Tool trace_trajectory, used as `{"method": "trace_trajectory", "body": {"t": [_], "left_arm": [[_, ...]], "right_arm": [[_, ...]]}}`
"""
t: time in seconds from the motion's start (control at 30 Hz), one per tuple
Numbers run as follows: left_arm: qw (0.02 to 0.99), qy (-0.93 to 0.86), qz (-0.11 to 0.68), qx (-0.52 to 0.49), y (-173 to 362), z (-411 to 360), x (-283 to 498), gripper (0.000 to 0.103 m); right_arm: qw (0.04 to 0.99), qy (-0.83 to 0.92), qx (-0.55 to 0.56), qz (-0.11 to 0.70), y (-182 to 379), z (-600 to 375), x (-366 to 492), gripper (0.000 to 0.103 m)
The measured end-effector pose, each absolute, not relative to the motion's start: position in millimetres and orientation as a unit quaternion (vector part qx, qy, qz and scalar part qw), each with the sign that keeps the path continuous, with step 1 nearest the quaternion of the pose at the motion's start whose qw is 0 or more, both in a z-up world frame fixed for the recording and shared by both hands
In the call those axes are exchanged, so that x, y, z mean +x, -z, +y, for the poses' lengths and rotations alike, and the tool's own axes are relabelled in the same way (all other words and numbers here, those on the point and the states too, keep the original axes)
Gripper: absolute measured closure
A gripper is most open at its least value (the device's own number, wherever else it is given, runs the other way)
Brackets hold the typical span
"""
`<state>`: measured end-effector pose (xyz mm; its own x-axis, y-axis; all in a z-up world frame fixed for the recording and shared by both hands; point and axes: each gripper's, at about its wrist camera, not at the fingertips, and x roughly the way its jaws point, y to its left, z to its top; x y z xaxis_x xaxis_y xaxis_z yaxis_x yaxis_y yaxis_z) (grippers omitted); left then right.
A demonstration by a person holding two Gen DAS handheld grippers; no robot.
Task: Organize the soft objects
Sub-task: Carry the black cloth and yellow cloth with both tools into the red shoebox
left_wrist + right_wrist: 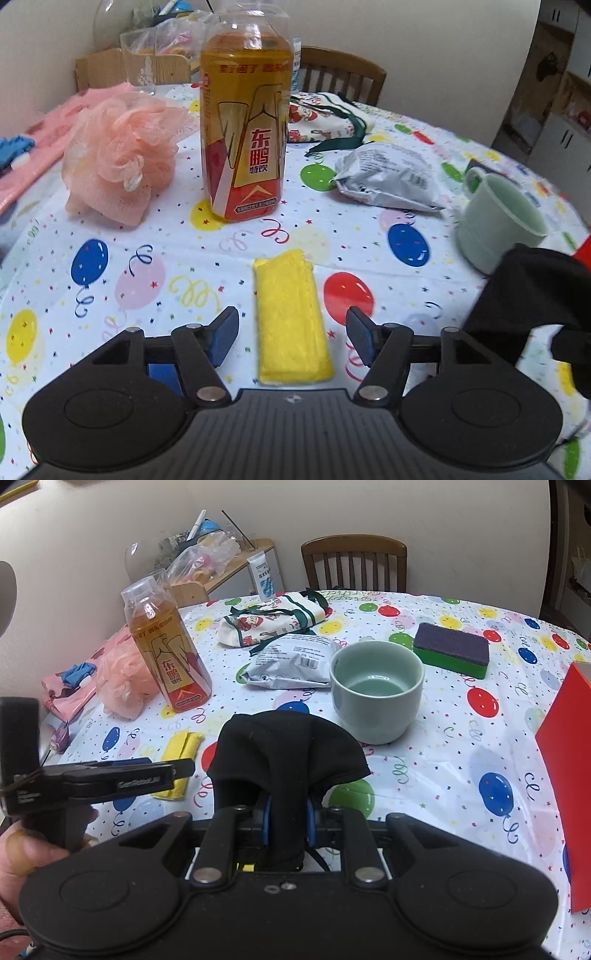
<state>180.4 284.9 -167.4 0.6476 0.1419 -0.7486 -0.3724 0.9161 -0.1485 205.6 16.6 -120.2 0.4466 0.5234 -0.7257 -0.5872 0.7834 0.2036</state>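
Note:
A folded yellow cloth (291, 317) lies on the balloon-print tablecloth between the fingers of my left gripper (293, 332), which is open just above it. It also shows in the right wrist view (181, 749). My right gripper (288, 823) is shut on a black cloth (284, 753) that drapes over its fingers; the cloth also shows in the left wrist view (532, 291). A pink mesh bath pouf (118, 155) lies at the left. A green and purple sponge (452, 653) lies at the far right.
A tall orange drink bottle (245, 122) stands just beyond the yellow cloth. A pale green cup (376, 690) stands ahead of my right gripper. A grey packet (291, 661), a printed pouch (273, 620), a pink item (37, 147) and a red box (569, 775) are around.

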Motion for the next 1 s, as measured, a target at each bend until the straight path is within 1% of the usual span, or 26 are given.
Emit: {"method": "trace_trajectory", "body": {"t": [0.23,0.3,0.43,0.67,1.0], "left_arm": [[0.890,-0.176,0.405,-0.114,179,274,198,0.041],[0.890,-0.181,0.403,-0.110,180,273,198,0.051],[0.889,-0.197,0.402,-0.098,180,272,199,0.063],[0.890,-0.196,0.403,-0.083,179,266,202,0.064],[0.894,-0.187,0.391,-0.112,170,261,194,0.064]], "right_arm": [[0.850,-0.323,-0.034,0.414,121,9,207,0.086],[0.851,-0.322,-0.033,0.414,121,8,207,0.086],[0.851,-0.320,-0.030,0.414,121,6,208,0.086],[0.851,-0.320,-0.031,0.415,120,5,208,0.086],[0.854,-0.326,-0.026,0.403,110,-13,205,0.086]]}}
